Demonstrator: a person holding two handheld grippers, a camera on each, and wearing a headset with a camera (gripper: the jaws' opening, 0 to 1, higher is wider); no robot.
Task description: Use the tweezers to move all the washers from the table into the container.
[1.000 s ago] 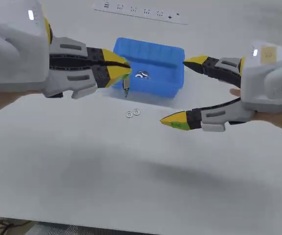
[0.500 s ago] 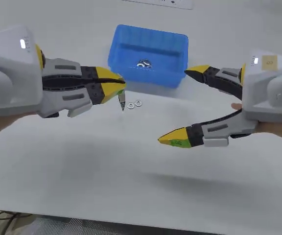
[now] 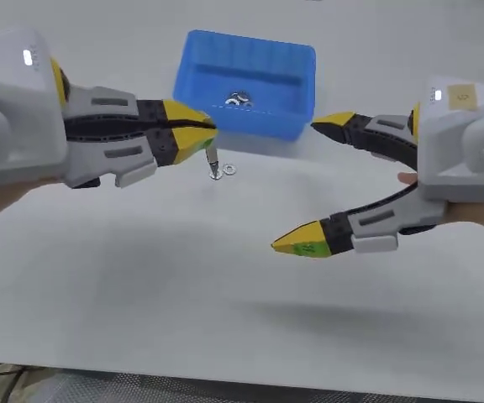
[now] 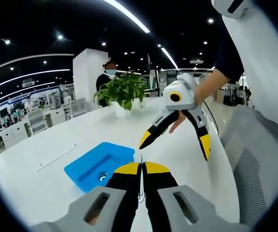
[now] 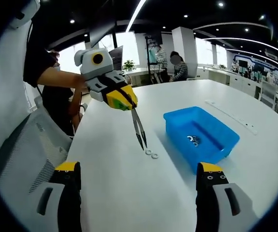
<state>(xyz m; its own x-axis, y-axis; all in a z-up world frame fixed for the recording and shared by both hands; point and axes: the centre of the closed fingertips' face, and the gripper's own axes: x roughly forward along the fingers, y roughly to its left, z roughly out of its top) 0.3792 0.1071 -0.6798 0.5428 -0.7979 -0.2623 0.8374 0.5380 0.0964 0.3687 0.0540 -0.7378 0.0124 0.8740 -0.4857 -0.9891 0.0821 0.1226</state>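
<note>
Two small steel washers (image 3: 223, 172) lie side by side on the white table, just in front of the blue container (image 3: 246, 59). Several washers (image 3: 237, 101) lie inside it. My left gripper (image 3: 209, 134) is shut on thin tweezers (image 3: 213, 159), whose tip points down and reaches the left washer. The right gripper view shows the tweezers (image 5: 139, 126) ending just beside the washers (image 5: 151, 153), with the container (image 5: 216, 145) further right. My right gripper (image 3: 306, 185) stands wide open and holds nothing, to the right of the washers.
The table's front edge (image 3: 225, 382) runs along the bottom of the head view. A long white strip (image 5: 231, 117) lies beyond the container. A potted plant (image 4: 122, 92) and people stand at the table's far end.
My left gripper has brought the tweezers from the container's front wall down to the two washers on the table. The right gripper stays open, hardly moved.
</note>
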